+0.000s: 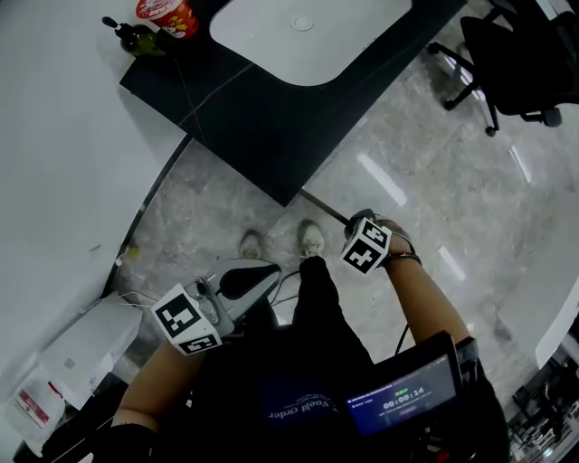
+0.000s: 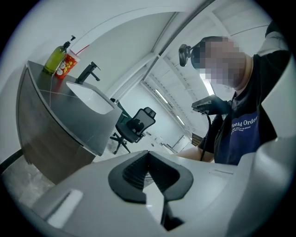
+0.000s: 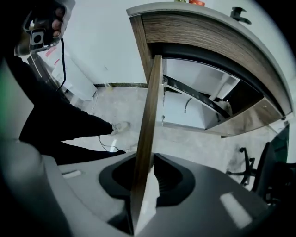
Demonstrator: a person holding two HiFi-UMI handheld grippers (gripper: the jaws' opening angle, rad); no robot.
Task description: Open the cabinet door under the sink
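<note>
Right gripper view: right claw [image 3: 149,165] clamps one cabinet door [image 3: 151,111]; left claw [image 2: 148,162] seemingly closed.

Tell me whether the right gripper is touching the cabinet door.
Touching: the right gripper view shows the right gripper shut on the edge of the cabinet door.

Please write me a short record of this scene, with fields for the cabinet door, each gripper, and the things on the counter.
door: cabinet door stands open, seen edge-on; the inside of the cabinet shows
right gripper: right gripper is shut on the door's edge
left gripper: left gripper has its jaws together, nothing between them, away from the cabinet
counter: dark counter with a white sink
on counter: green bottle and red cup, side by side at a corner
floor: office chair
</note>
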